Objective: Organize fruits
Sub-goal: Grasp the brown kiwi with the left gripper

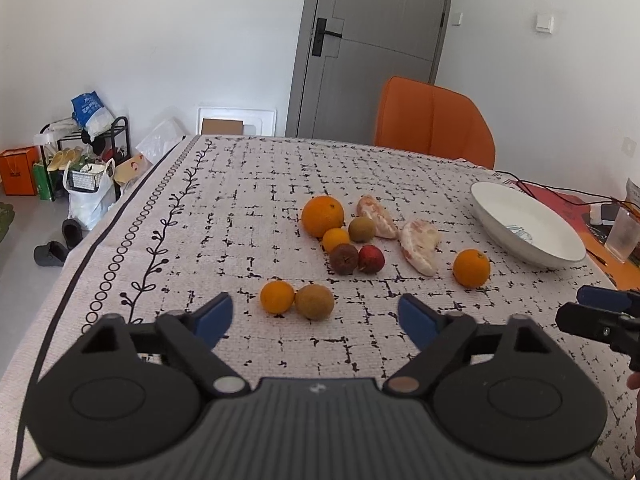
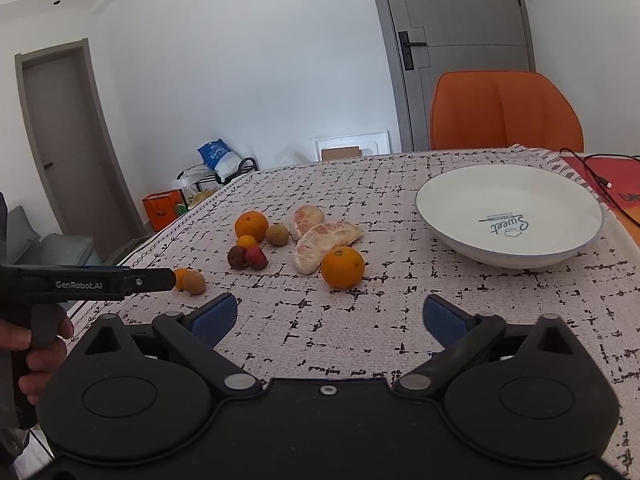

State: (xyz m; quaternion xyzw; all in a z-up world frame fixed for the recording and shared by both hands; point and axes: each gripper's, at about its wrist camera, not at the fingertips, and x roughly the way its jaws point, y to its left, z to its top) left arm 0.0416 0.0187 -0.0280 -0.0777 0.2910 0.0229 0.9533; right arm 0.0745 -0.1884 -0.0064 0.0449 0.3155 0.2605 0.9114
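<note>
Several fruits lie on the patterned tablecloth: a large orange, a small orange touching a brown round fruit, a lone orange, a red fruit, a dark fruit and two peeled citrus pieces. A white plate stands empty at the right. My left gripper is open and empty, just short of the small orange. My right gripper is open and empty, just short of the lone orange.
An orange chair stands behind the table's far edge. A cable and a red mat lie right of the plate. A plastic cup stands at the far right. Bags and a rack are on the floor at left.
</note>
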